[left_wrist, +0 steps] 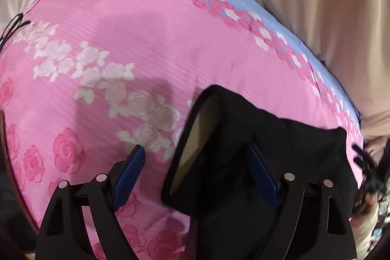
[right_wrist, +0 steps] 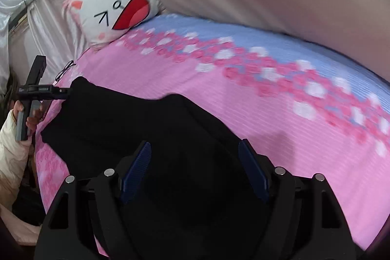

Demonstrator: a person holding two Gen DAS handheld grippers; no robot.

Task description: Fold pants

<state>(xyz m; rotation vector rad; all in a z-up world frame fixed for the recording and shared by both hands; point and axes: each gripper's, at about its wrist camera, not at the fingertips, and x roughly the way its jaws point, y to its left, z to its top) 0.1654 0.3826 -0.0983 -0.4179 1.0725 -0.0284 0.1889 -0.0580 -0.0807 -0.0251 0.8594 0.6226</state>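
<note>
Even, soft indoor light; faint shadows cross the pink bedspread (left_wrist: 151, 23). Fisheye bending darkens corners; the right wrist view shows motion blur.

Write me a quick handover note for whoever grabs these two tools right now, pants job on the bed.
Left tool: open, holding nothing; one edge of the black pants lies between its fingers, not pinched.
Right tool: open, empty, above the pants.
Pants: bunched in a dark, compact heap on the pink floral bedsheet, near the bed's edge, with a pale lining showing at one opening. The cat-face pillow sits at the far end, well apart.
Done: pants are on the bed and seem partly folded; the fold count is unclear.
Left: likely regrip, finish the fold and flatten the stack.
</note>
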